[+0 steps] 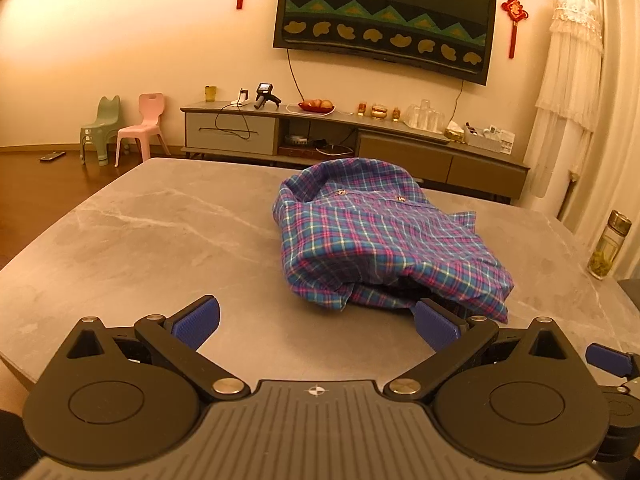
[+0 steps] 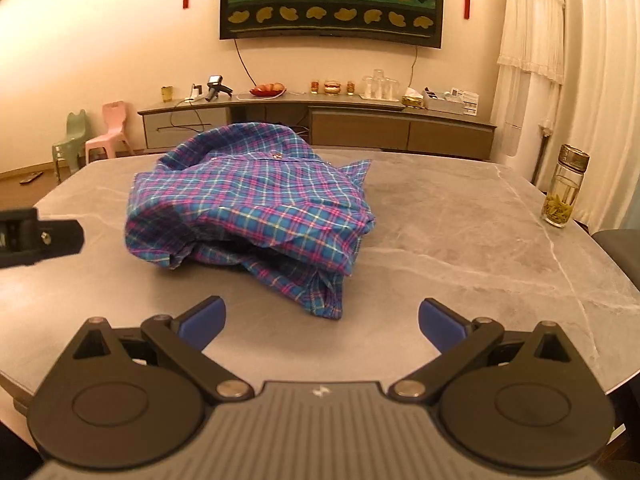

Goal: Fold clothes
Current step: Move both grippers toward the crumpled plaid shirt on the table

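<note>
Left wrist view: the left gripper (image 1: 316,322) sits low over the near edge of the grey marble-pattern table (image 1: 140,232), its 2 blue-padded fingers (image 1: 196,322) spread wide apart and holding nothing. The plaid shirt (image 1: 380,236) lies on the table ahead and slightly to the right, loosely folded into a rough bundle, collar and buttons toward the far side, with the near hem layers bunched and uneven. The near corner of the shirt lies just beside the right-hand finger of the left gripper; contact cannot be confirmed. A glass bottle (image 1: 608,244) with green contents stands upright near the right table edge, well apart from the shirt. Right wrist view: the right gripper (image 2: 322,324) is also at the near table edge, its 2 fingers (image 2: 204,324) spread wide and empty, with bare table (image 2: 460,240) between them. The shirt (image 2: 252,204) lies ahead and to the left of centre, its lowest fold hanging toward the gap between the fingers without touching them. Part of the left gripper (image 2: 40,238) shows at the left edge, near the left side of the shirt. The bottle (image 2: 564,190) stands at the right.
</note>
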Available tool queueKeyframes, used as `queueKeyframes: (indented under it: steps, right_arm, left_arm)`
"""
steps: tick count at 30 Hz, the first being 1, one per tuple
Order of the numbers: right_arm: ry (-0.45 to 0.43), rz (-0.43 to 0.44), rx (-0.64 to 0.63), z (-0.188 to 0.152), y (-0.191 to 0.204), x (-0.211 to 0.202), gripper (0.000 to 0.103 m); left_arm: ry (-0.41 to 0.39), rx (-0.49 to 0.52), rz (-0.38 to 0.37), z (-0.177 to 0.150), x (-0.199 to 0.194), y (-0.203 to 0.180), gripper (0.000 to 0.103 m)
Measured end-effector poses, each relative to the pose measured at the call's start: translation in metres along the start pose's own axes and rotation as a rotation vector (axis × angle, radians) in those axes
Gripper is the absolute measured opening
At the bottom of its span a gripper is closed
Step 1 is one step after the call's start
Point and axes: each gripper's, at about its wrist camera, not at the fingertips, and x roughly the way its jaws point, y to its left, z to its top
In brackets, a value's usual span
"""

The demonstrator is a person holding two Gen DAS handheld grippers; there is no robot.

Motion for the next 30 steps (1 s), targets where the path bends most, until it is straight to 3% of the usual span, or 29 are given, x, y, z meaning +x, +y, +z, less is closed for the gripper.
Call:
queueKeyframes:
  steps: [8,12,16,19,20,21,22,23,24,26,30]
  right_arm:
    - [-0.006,0.009,0.007,-0.001,0.000,-0.014,0.103]
    - [-0.016,0.024,0.017,-0.004,-0.005,-0.021,0.102]
    - [-0.019,0.030,0.013,-0.005,-0.004,-0.023,0.098]
    - [-0.017,0.035,0.013,-0.006,-0.004,-0.025,0.090]
    - [-0.018,0.038,0.014,-0.006,-0.004,-0.025,0.081]
    - [-0.018,0.043,0.015,-0.007,-0.004,-0.025,0.062]
    - [-0.012,0.043,0.020,-0.008,-0.005,-0.024,0.049]
    - [-0.006,0.043,0.026,-0.008,-0.005,-0.023,0.022]
    - [0.000,0.042,0.031,-0.009,-0.006,-0.022,0.002]
    - [0.001,0.045,0.033,-0.011,-0.006,-0.022,0.000]
    - [-0.015,0.053,0.016,-0.012,-0.002,-0.024,0.000]
  left_arm:
    - [-0.009,-0.016,-0.042,-0.006,-0.020,-0.003,0.102]
    - [0.016,0.040,-0.053,-0.005,-0.023,-0.008,0.102]
    - [0.019,0.077,-0.050,-0.008,-0.028,-0.011,0.102]
    - [0.034,0.072,-0.084,-0.011,-0.028,-0.008,0.102]
    - [0.036,0.072,-0.099,-0.012,-0.027,-0.006,0.094]
    - [0.036,0.073,-0.107,-0.013,-0.027,-0.005,0.088]
    - [0.036,0.078,-0.111,-0.014,-0.027,-0.005,0.068]
    - [0.037,0.084,-0.114,-0.014,-0.027,-0.005,0.045]
    - [0.037,0.091,-0.118,-0.015,-0.027,-0.006,0.037]
    - [0.036,0.104,-0.124,-0.016,-0.028,-0.006,0.008]
    - [0.027,0.106,-0.123,-0.016,-0.030,-0.006,0.000]
